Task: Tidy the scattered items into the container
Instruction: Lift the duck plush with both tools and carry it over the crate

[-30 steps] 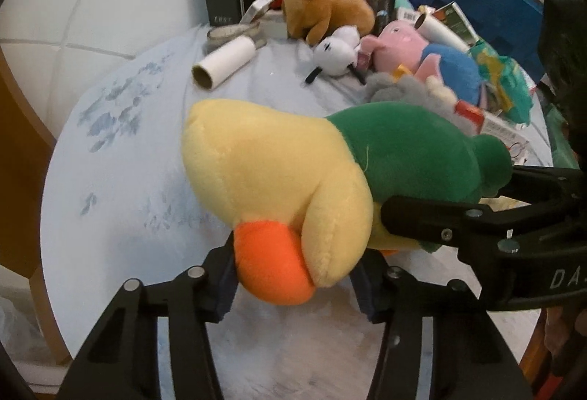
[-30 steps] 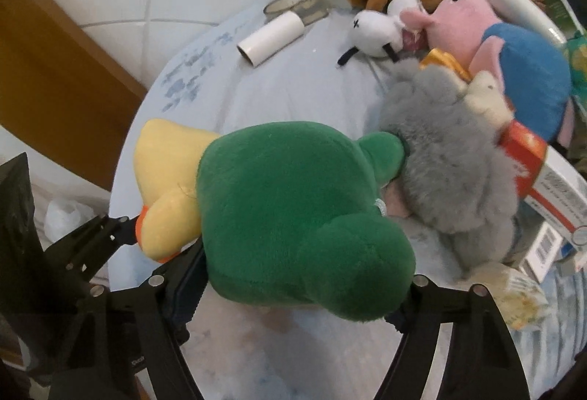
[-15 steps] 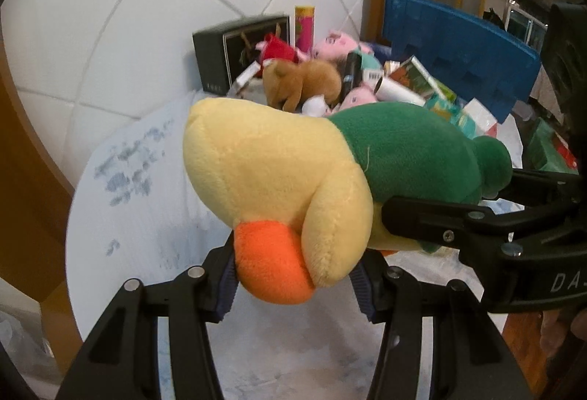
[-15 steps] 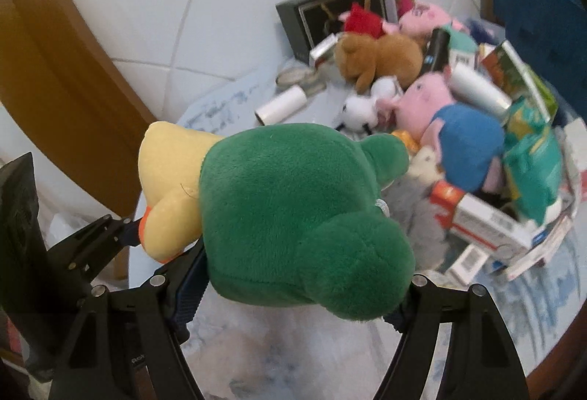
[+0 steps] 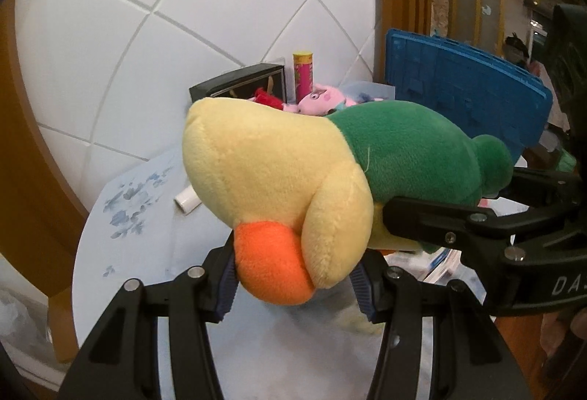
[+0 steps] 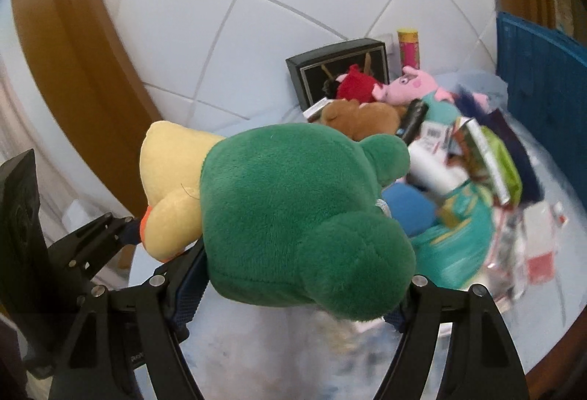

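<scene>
A plush duck (image 5: 330, 180) with a yellow body, an orange foot and a green head hangs in the air between both grippers. My left gripper (image 5: 293, 286) is shut on its yellow and orange end. My right gripper (image 6: 290, 290) is shut on its green head (image 6: 293, 216). The right gripper's fingers (image 5: 458, 220) show at the right of the left wrist view. The blue container (image 5: 458, 92) stands at the far right of the table, also in the right wrist view (image 6: 543, 77). The duck hides much of the table below.
A round table with a pale cloth (image 5: 128, 216) holds a pile of items: a brown plush (image 6: 363, 114), a pink pig plush (image 6: 414, 84), a black box (image 6: 341, 70), a pink tube (image 6: 407, 48), a white roll (image 5: 187, 200), cartons and packets (image 6: 488, 161). A tiled wall stands behind.
Both grippers have lifted the duck up from the table, so the pile now lies lower and farther away. The grip on the duck is unchanged.
</scene>
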Demonstrator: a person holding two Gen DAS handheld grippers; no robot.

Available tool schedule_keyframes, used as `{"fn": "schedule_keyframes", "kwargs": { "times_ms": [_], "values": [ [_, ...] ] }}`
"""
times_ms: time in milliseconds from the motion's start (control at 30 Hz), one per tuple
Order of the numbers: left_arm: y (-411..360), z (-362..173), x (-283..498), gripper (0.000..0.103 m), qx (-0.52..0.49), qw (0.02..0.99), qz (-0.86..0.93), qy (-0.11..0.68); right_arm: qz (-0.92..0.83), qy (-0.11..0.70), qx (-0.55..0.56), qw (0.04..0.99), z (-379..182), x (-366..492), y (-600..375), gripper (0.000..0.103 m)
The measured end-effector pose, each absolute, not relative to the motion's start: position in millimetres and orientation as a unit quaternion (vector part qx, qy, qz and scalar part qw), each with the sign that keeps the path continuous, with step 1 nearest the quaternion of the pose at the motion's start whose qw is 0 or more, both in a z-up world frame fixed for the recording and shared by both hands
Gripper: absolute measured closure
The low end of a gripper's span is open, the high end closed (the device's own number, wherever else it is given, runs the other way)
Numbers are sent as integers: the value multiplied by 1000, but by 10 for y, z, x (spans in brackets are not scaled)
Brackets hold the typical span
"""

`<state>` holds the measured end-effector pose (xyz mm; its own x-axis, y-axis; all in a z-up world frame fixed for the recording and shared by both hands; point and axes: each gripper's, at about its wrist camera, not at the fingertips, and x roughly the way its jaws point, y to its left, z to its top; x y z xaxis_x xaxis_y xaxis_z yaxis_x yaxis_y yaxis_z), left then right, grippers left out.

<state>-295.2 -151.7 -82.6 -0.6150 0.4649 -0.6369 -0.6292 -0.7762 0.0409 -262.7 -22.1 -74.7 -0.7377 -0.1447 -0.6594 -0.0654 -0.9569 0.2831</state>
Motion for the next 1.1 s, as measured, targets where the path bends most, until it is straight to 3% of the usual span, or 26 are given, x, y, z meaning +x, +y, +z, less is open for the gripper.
{"fn": "schedule_keyframes", "kwargs": {
  "times_ms": [300,667,1100],
  "values": [
    [-733,-583,-2654,51,-298,315,889,147,-925,-152,347,22,-579,-2285,569,25],
    [278,-249,-2525,51,-254,377,875,167,-938,-157,305,-47,-254,-1964,1448,25],
    [2285,242,-2389,52,-227,370,888,155,-949,-119,286,-54,153,-1973,3262,25]
  ]
}}
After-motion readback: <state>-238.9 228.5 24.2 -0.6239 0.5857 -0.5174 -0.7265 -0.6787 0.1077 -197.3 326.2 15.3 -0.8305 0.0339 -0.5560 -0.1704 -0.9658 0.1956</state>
